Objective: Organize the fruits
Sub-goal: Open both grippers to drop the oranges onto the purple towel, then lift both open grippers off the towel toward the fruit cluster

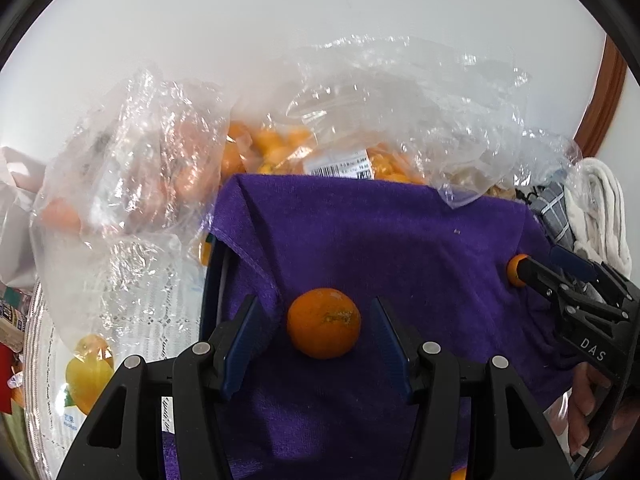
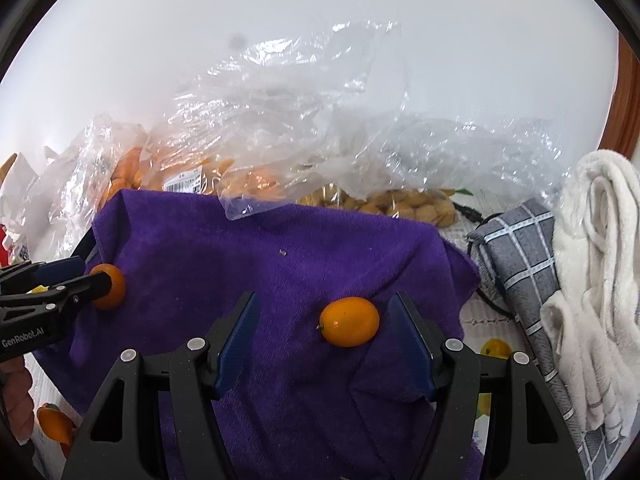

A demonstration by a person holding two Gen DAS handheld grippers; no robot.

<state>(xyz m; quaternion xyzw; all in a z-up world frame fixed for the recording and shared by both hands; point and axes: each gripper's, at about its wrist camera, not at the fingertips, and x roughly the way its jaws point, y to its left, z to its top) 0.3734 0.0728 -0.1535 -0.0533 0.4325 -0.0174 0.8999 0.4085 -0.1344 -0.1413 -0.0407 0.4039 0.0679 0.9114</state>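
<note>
2 fruits [image 1: 323, 323] lie on the towel [image 1: 400, 240], bags [image 1: 360, 128] behind.

I see a surface covered by a white lace-patterned tablecloth [image 1: 132, 332] printed with fruit motifs. A purple towel [image 2: 248, 264] lies spread over it, apparently draped over a dark-edged object I cannot identify. Behind the towel rest clear plastic bags of orange fruit [image 1: 276, 148] and a bag of paler yellow fruit [image 2: 404, 206]. To the right lie a grey checked cloth [image 2: 520, 256] and a white towel [image 2: 592, 312], touching each other.
</note>
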